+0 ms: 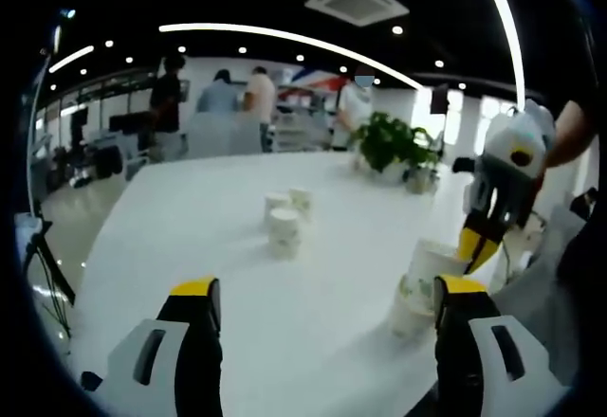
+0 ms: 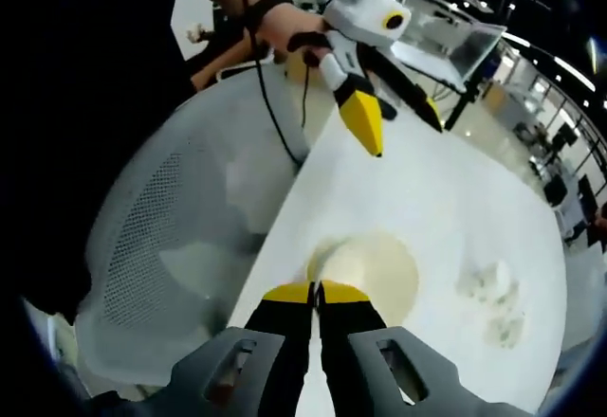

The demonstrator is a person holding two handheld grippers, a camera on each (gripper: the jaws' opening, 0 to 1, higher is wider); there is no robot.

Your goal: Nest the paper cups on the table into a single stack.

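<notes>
1. Counter point(image 1: 313, 190): white, long, with paper cups in two places.
2. Left gripper point(image 1: 327, 308): jaws wide apart, nothing between them, low over the near part of the counter in the left gripper view.
3. Right gripper point(image 2: 316, 292): yellow-tipped jaws pressed together on the near rim of a cup point(image 2: 365, 270), seen from above in the right gripper view, open mouth facing up.
4. Same held cup point(image 1: 432, 263) in the left gripper view: top of a short stack point(image 1: 413, 303) near the counter's right edge, tilted, with the right gripper's yellow tip point(image 1: 476, 246) at its rim.
5. Three more cups point(image 1: 285, 218): close together around the middle of the counter, well apart from the stack; whether upright or mouth-down cannot tell.
6. Same trio point(image 2: 493, 299) in the right gripper view: blurred, pale, off to the right of the held cup.
7. Potted plant point(image 1: 394, 142): at the counter's far end.
8. Mesh chair point(image 2: 180, 237): just beside the counter's edge.
9. Several people point(image 1: 218, 95): standing in the background beyond the counter.
</notes>
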